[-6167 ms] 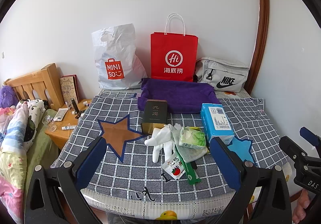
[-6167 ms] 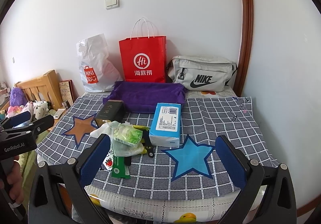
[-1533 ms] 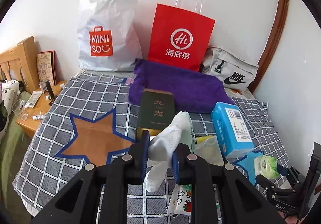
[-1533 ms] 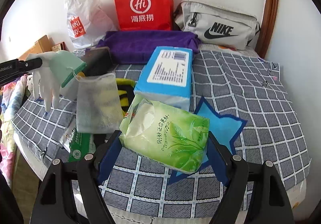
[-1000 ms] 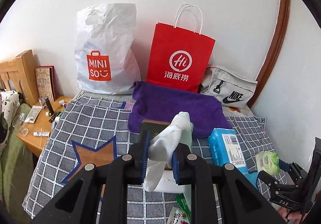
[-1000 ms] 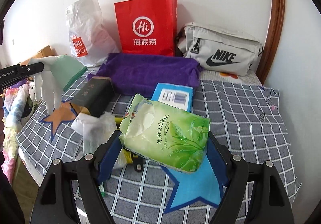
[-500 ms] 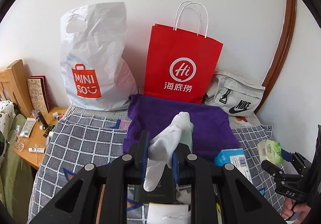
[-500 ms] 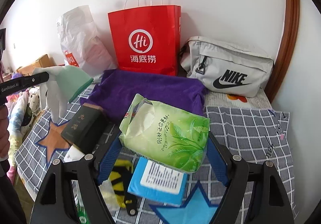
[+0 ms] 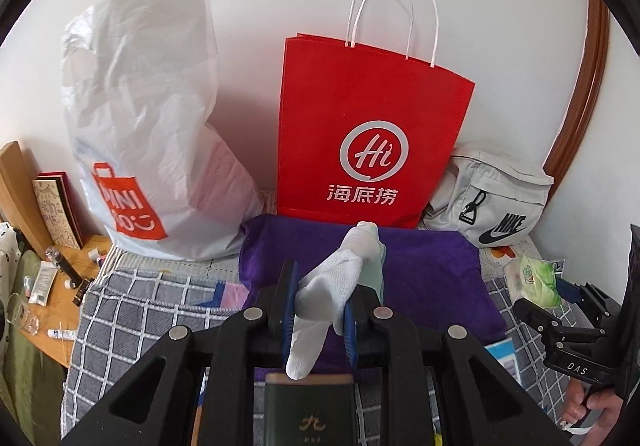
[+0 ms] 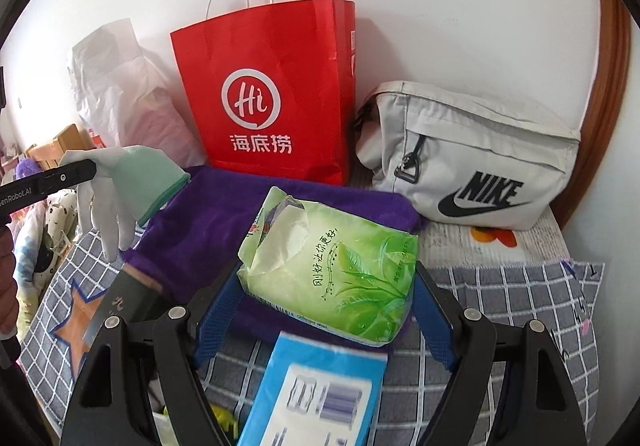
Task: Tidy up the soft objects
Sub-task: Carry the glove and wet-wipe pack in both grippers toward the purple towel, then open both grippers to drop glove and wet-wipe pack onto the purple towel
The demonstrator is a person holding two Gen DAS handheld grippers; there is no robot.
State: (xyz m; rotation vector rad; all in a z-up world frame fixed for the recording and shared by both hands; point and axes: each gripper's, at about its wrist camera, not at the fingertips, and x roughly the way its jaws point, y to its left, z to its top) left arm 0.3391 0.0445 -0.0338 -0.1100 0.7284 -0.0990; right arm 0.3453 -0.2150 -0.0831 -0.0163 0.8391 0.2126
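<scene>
My left gripper [image 9: 318,306] is shut on a white and mint work glove [image 9: 340,278], held above the near edge of a folded purple towel [image 9: 424,270]; the glove's fingers droop toward a dark box [image 9: 308,410]. That same glove [image 10: 128,186] hangs at the left of the right wrist view. My right gripper [image 10: 326,310] is shut on a green tissue pack [image 10: 332,266], its blue pads pressing both ends, over the purple towel [image 10: 216,214]. The tissue pack [image 9: 534,280] also shows at the far right of the left wrist view.
Against the wall stand a white Miniso bag [image 9: 140,134], a red paper bag [image 9: 372,126] and a grey Nike pouch [image 10: 472,162]. A blue tissue box [image 10: 316,394] lies below my right gripper on the checked bedspread [image 10: 512,310]. A cluttered wooden bedside table [image 9: 56,286] is at left.
Both grippers have carried their loads forward toward the wall: the bags and purple towel loom larger, and the dark box and blue box have slid down to the bottom edges.
</scene>
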